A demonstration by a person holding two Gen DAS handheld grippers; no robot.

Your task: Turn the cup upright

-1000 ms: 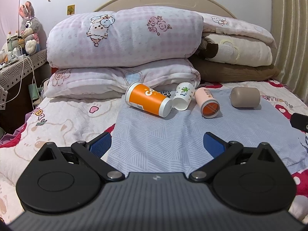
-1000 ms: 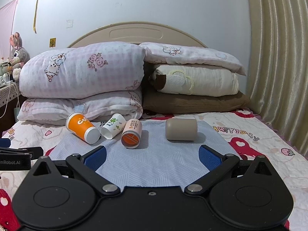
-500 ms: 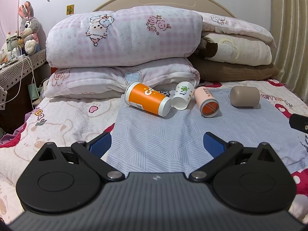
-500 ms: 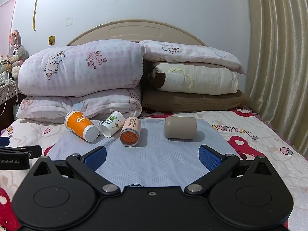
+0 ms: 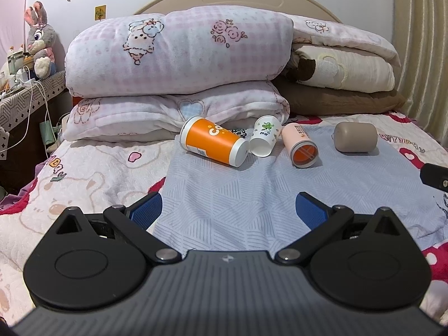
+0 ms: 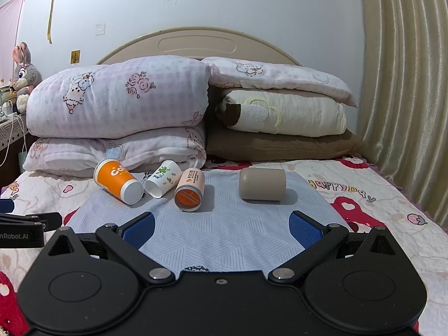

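Observation:
Several cups lie on their sides on a light blue cloth [image 5: 238, 196] on the bed: an orange paper cup [image 5: 214, 140] [image 6: 117, 180], a small white cup with green prints [image 5: 264, 139] [image 6: 163, 177], a pink cup [image 5: 299, 144] [image 6: 190, 189] and a beige cup [image 5: 355, 137] [image 6: 261, 184]. My left gripper [image 5: 228, 210] is open and empty, well short of the cups. My right gripper [image 6: 221, 228] is open and empty, also short of them, with the beige cup ahead to the right.
Stacked pillows and folded quilts [image 6: 120, 106] rise just behind the cups against the headboard [image 6: 196, 44]. A bedside table with cables and a plush rabbit [image 5: 39, 39] stands at the left. A curtain [image 6: 406, 84] hangs at the right.
Both grippers have shifted only slightly; the right wrist view has drifted a little. The cups have not moved and both grippers stay open.

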